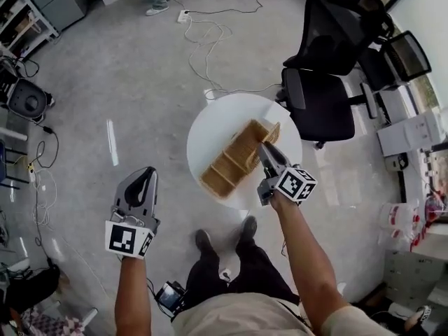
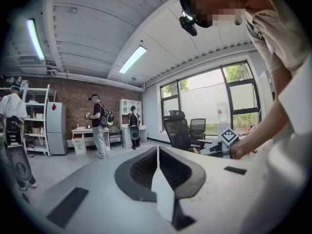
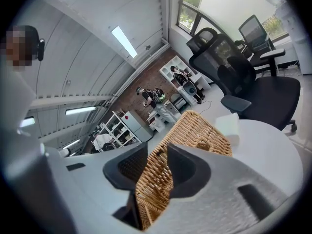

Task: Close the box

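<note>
Head view gives us two claws, one in each hand. Nearest to us, our left claw (image 1: 148, 176) hangs off the near-left side of the one round white desk (image 1: 210, 128), above the floor. The left gripper view shows its jaws pressed together with nothing between them.

Our right claw (image 1: 264, 150) reaches in over the near edge of the desk. It is clamped on the one wicker box (image 1: 234, 158), with a jaw on each side of an upright woven panel along the box's right long side. The box lies at a slant across the middle of the desk. Inside it we see only woven dividers (image 1: 225, 165), which split it into several compartments.

Just past the box, on the far part of the desk, lies one white block (image 3: 228, 126). Beyond the far-right edge of the desk stand two black office chairs (image 1: 322, 107) (image 1: 406, 54). One white cable (image 1: 206, 40) trails over the floor past the far edge. Farthest from the desk, in the left gripper view, we count three people (image 2: 100, 123) near a brick wall (image 2: 73, 99).
</note>
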Demonstrator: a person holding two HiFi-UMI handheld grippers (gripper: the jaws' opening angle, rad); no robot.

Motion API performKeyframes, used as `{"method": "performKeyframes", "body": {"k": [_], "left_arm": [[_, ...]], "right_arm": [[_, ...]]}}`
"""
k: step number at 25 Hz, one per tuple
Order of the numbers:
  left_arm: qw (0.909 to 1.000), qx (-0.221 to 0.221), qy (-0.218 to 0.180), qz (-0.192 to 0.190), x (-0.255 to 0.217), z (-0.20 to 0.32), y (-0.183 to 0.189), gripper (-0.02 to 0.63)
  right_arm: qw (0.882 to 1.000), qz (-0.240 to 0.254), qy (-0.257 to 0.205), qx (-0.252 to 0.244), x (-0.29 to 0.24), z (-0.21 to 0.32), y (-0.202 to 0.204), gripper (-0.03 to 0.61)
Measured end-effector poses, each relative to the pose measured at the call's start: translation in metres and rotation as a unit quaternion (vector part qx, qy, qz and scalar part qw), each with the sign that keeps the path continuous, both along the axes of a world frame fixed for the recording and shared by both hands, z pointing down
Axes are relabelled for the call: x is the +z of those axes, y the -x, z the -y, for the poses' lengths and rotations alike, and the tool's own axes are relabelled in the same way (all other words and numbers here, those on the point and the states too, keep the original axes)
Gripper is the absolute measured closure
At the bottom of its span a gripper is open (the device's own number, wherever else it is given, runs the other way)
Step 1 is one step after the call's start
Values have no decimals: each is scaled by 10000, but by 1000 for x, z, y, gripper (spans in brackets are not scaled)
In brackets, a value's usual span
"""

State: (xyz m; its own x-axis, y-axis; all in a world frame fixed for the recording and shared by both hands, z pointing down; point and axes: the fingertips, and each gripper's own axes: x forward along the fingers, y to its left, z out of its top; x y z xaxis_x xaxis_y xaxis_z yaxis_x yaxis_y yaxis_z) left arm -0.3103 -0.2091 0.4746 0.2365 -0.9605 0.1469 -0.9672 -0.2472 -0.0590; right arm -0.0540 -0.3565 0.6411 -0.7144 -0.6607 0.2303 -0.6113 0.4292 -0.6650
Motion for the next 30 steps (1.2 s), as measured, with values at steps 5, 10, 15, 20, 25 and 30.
{"method": "performKeyframes", "body": {"k": [5, 10, 15, 20, 25, 30], "left_arm": [[10000, -31, 18, -22, 5, 2, 9, 600], [9999, -121, 98, -26, 9, 0, 20, 600], [9997, -194, 161, -29, 17, -5, 27, 600], [9993, -277, 232, -27, 23, -9, 25, 600], [9996, -223, 182, -36, 25, 0, 18, 600], [9999, -131, 76, 16, 10, -7, 23, 600]], "right_arm": [[9999, -68, -73, -39, 7, 9, 14, 533], [9995, -280, 13, -134, 23, 19, 24, 591], [9982, -492, 247, -246, 53, 19, 29, 591], [9949, -782, 508, -389, 82, 16, 29, 591], [9945, -825, 403, -503, 72, 23, 23, 591], [9939, -905, -18, -628, 29, 14, 31, 591]]}}
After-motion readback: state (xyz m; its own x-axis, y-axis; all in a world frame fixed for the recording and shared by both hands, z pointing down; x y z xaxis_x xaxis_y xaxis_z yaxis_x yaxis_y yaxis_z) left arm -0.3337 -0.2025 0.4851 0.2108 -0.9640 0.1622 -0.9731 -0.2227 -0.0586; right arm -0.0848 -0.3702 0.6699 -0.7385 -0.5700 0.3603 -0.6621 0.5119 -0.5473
